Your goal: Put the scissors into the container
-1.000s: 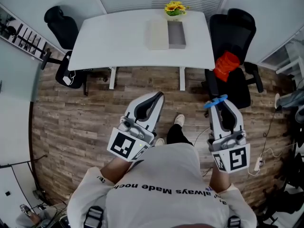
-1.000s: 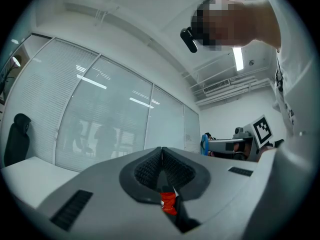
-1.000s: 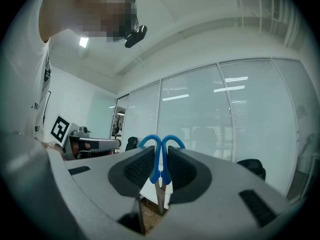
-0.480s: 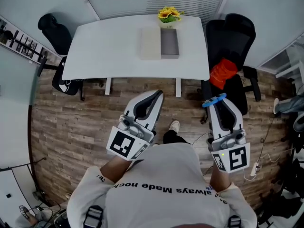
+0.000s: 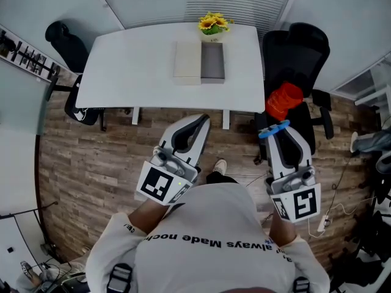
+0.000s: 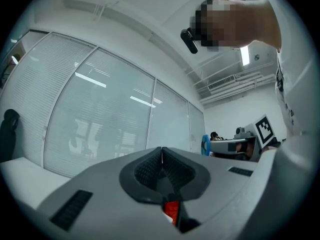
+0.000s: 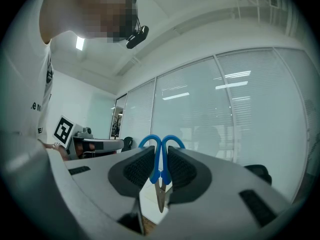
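We hold the blue-handled scissors [image 7: 159, 171] clamped between the jaws of our right gripper [image 5: 278, 133]. The handle loops poke out past the jaw tips and the blades point back into the gripper, above the wood floor [image 5: 91, 157] and well short of the table. Our left gripper [image 6: 161, 151] has its jaws pressed together on nothing. Ahead, the open grey container [image 5: 212, 62] sits on the white table [image 5: 128, 66], with a beige rectangular piece [image 5: 187, 61] against its left side and yellow flowers [image 5: 212, 23] just behind it.

Yellow flowers [image 5: 212, 23] are sitting on the white table [image 5: 128, 66]; a red object [image 5: 284, 101] is resting on a black chair [image 5: 302, 44].
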### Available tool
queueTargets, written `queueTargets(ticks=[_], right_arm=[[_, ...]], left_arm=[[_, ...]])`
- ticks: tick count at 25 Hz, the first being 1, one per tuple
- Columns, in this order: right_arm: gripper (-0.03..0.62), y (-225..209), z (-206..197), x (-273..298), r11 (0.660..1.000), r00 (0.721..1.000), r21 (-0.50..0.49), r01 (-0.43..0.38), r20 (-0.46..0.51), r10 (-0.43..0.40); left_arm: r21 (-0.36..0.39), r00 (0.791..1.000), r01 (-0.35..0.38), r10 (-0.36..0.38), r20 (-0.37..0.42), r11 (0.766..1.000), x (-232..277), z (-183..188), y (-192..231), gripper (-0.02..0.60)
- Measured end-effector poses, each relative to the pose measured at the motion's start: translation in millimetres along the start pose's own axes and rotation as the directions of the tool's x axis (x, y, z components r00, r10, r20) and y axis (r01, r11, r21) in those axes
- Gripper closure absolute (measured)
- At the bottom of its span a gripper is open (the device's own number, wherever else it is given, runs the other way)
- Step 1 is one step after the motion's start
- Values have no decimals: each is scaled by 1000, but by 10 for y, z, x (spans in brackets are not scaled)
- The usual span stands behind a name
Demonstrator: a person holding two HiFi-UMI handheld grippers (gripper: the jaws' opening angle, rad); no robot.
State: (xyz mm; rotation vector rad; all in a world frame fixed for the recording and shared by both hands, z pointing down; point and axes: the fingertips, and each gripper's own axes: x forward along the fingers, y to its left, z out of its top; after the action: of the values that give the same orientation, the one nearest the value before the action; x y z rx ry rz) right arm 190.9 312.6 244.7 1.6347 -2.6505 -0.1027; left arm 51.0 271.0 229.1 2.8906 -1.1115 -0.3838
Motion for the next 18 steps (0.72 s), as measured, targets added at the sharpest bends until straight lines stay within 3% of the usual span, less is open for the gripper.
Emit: queueTargets(ticks=[18], right_arm=[[503,-465,-106,242,998,998,18,-67,-9,67]], left_arm=[[17,998,-70,70,1,997,459,-119,117,561]])
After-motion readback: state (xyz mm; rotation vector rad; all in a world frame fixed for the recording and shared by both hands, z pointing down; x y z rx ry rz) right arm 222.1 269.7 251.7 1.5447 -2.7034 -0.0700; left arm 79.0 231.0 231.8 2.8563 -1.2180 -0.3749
